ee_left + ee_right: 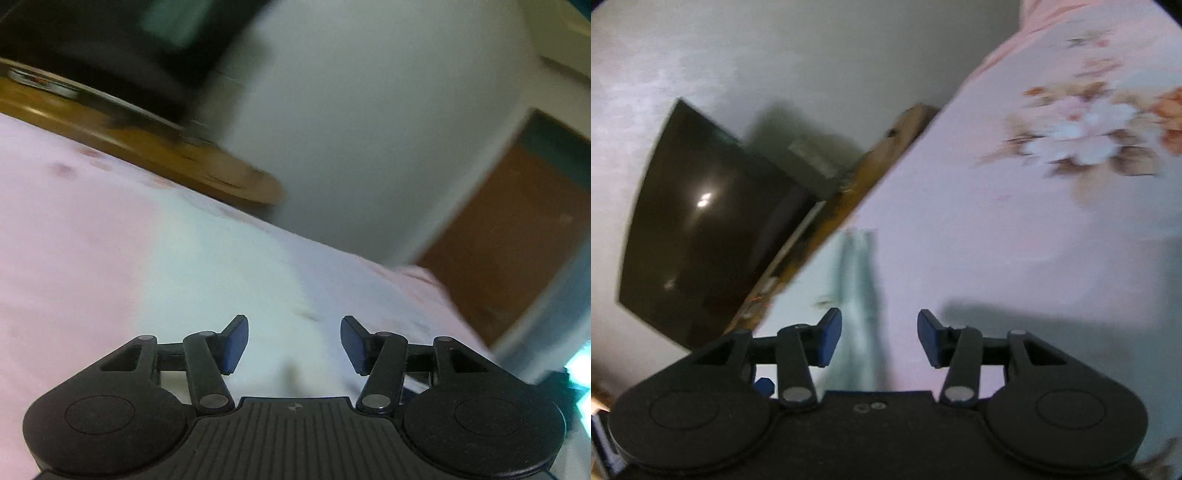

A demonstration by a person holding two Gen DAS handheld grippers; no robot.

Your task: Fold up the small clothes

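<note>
**Pink floral bedsheet with both grippers held open above it**

Grey wall (pixel 775 48) fills the background of both views, which are tilted and blurred. Against it, at 9 o'clock in the right wrist view, stands a dark television screen (pixel 701 218) on a wooden ledge (pixel 849 192) bordering the bed. Covering the bed is a pink bedsheet (pixel 74 240), its flower print (pixel 1082 136) at 2 o'clock in the right wrist view. An orange-brown door (pixel 517 229) shows at 3 o'clock in the left wrist view. A pale mint-green garment (pixel 858 280), narrow and lengthwise, lies on the sheet at 12 o'clock from the right gripper (pixel 880 339), reaching toward the gap between its blue pads (pixel 827 338); whether it touches them cannot be told. A whitish patch (pixel 221 258) on the sheet lies ahead of the left gripper (pixel 294 344); blur hides whether it is cloth or light. Both grippers have their jaws spread apart with nothing between them.
</note>
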